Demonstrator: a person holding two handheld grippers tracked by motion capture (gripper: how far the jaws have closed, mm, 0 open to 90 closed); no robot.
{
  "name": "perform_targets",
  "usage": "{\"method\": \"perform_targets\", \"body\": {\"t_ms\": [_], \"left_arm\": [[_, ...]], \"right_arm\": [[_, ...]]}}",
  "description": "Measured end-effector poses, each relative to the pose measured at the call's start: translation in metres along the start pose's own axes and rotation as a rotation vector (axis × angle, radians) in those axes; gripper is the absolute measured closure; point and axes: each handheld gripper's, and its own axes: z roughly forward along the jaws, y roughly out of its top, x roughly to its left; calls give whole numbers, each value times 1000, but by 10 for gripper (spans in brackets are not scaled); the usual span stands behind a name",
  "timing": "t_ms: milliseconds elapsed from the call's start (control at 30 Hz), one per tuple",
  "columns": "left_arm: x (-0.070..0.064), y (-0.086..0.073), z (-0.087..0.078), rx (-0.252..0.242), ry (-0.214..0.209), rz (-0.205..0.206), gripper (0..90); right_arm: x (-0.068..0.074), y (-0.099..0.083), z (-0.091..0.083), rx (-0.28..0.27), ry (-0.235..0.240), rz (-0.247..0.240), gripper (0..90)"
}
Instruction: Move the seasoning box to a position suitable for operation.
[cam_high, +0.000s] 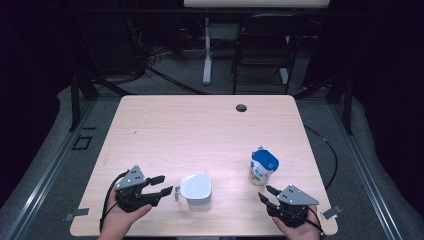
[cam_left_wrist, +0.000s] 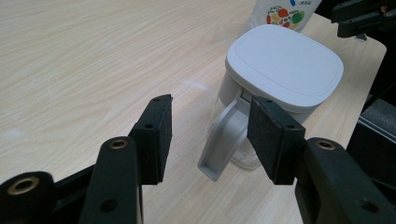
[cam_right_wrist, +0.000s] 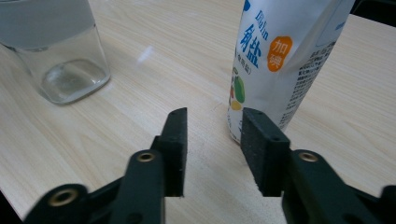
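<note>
Right gripper view shows a white-and-blue salt pouch (cam_right_wrist: 280, 60) printed with "加碘" in an orange disc, upright on the table (cam_right_wrist: 140, 93) just beyond the open right hand-held gripper (cam_right_wrist: 214, 140). Nearby, a clear jug (cam_high: 195, 190) with white lid stands, contents indiscernible, its handle just before the open left hand-held gripper (cam_left_wrist: 210, 133).

Open tool (cam_right_wrist: 212, 135) just before upright salt pouch (cam_right_wrist: 280, 60).
</note>
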Motion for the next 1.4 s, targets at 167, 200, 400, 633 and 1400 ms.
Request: {"method": "perform_targets", "body": {"t_ms": [167, 200, 400, 633, 1400], "left_arm": [[0, 1, -1, -13, 5, -10, 505], [-1, 1, -1, -14, 8, -14, 505], [-2, 5, -3, -37, 18, -13, 508], [-7, 10, -4, -59, 27, -23, 536], [-31, 26, 18, -29, -10, 85, 900]], "right_arm": [[-1, 0, -1, 8, 24, 11, 772], [-1, 0, -2, 11, 24, 10, 782], [0, 2, -2, 16, 38, 7, 832], [3, 3, -1, 14, 47, 12, 818], [14, 9, 6, 37, 64, -14, 767]]}}
